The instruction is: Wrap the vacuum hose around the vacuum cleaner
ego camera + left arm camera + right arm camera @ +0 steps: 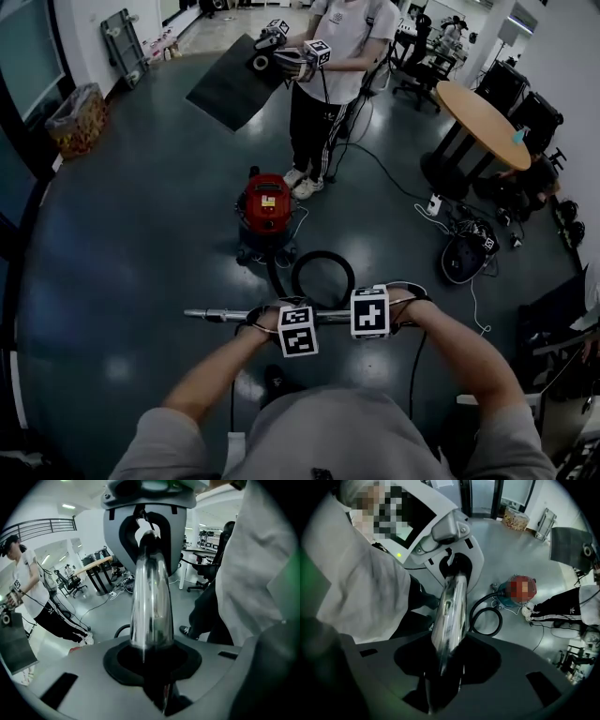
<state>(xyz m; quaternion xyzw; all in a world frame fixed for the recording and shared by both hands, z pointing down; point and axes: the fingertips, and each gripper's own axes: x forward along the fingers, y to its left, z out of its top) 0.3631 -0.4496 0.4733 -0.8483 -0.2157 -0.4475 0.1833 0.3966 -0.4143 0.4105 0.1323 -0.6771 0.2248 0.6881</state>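
The red vacuum cleaner [265, 208] stands on the dark floor ahead of me, also seen in the right gripper view [520, 588]. Its black hose [323, 277] curls in a loop in front of it [487, 616]. The chrome wand [216, 315] lies level across my front, its free end sticking out to the left. My left gripper [281, 319] is shut on the wand [151, 602], which runs from its jaws toward the other gripper. My right gripper [375, 314], just to the right of the left one, is shut on the same wand [451, 611].
A second person [328, 84] stands just beyond the vacuum, holding grippers and a dark mat [230, 89]. A round wooden table [478, 112] stands at the back right. Cables and a bag [464, 255] lie on the floor at right. A basket [75, 117] sits far left.
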